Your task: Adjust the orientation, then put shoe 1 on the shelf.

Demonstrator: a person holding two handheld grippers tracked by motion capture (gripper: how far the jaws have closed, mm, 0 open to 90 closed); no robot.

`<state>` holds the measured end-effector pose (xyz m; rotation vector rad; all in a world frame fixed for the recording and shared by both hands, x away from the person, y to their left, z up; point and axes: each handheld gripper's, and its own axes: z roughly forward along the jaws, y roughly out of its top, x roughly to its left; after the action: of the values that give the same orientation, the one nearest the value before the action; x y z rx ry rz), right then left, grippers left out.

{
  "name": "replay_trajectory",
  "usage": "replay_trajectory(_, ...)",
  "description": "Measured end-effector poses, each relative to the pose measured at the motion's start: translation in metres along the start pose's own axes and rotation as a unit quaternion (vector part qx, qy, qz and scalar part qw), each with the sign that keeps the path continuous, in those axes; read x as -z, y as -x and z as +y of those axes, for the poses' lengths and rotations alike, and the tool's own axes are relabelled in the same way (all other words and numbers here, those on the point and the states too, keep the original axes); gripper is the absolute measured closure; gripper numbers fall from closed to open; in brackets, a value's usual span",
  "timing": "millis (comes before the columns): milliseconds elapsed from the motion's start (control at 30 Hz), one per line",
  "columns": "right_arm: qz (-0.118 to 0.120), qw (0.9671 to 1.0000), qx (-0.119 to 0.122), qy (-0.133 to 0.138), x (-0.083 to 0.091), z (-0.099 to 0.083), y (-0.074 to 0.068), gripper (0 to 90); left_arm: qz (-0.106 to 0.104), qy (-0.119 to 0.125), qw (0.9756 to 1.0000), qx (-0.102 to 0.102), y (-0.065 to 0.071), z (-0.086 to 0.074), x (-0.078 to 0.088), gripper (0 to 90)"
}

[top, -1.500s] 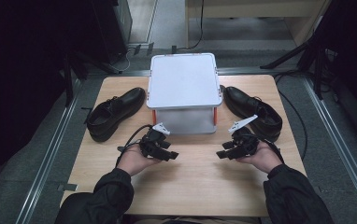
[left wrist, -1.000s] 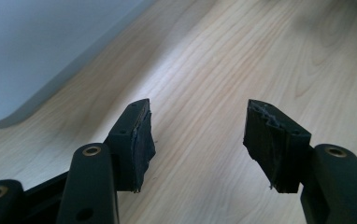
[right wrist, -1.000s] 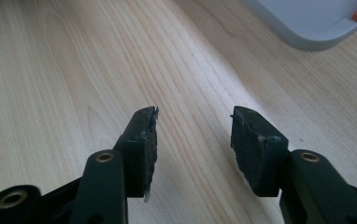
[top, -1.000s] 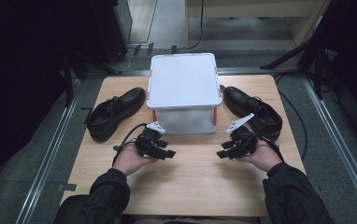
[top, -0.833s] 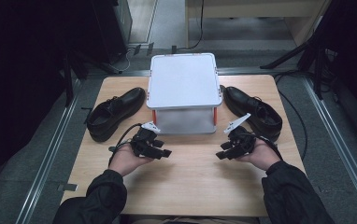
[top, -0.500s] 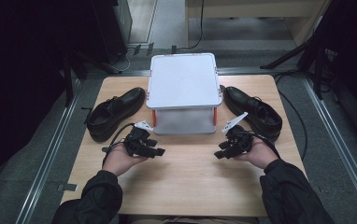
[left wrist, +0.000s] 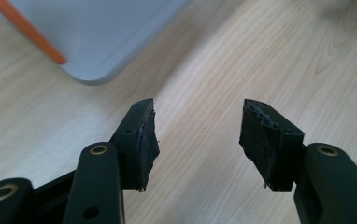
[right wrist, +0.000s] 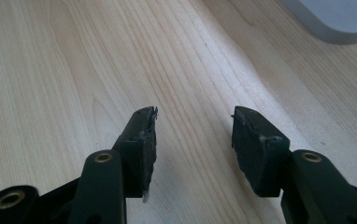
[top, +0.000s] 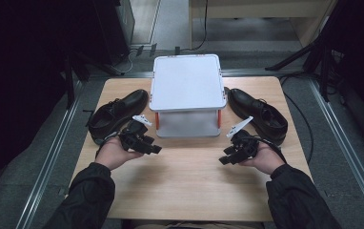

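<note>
Two hand-held grippers wait before a closed box, shoes at both sides.
The left hand-held gripper (top: 144, 143) and the right hand-held gripper (top: 231, 153), at lower centre, are spread and empty; the left one's jaws have just been closing slightly, perhaps for the left shoe (top: 116, 113) near the box (top: 187, 88).

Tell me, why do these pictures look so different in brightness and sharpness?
High view: dim, dark surroundings, the two black leather shoes lose detail. Left gripper view: bright; the open left tongs sharp, the white plastic box soft. Right gripper view: wood grain of the pale wooden table crisp, far corner blurred.
</note>
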<state>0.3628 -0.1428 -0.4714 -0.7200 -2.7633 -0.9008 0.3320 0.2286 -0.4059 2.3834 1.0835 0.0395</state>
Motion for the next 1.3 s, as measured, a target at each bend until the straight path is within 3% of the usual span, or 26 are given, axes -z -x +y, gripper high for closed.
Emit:
replay_trajectory(333,0.006,1.0000,0.000,-0.006,-0.003,-0.002,-0.001,49.6,0.035,-0.023,0.9990,0.012,-0.031,-0.003,0.023,44.4)
replay_trajectory(533,-0.002,1.0000,0.006,-0.005,-0.003,-0.003,-0.001,48.9,0.035,-0.026,0.9988,0.022,-0.043,-0.003,0.040,43.6)
replay_trajectory(767,0.003,1.0000,0.006,-0.002,-0.004,-0.002,-0.001,47.9,0.060,-0.041,0.9973,0.010,-0.053,0.000,0.061,44.1)
replay_trajectory(1033,0.003,1.0000,0.006,-0.002,-0.004,-0.002,0.000,47.8,0.073,-0.031,0.9967,0.019,-0.069,0.003,0.089,45.5)
replay_trajectory(1300,0.004,1.0000,0.004,-0.006,-0.005,-0.003,0.001,47.8,0.091,-0.042,0.9946,0.024,-0.088,0.002,0.106,47.9)
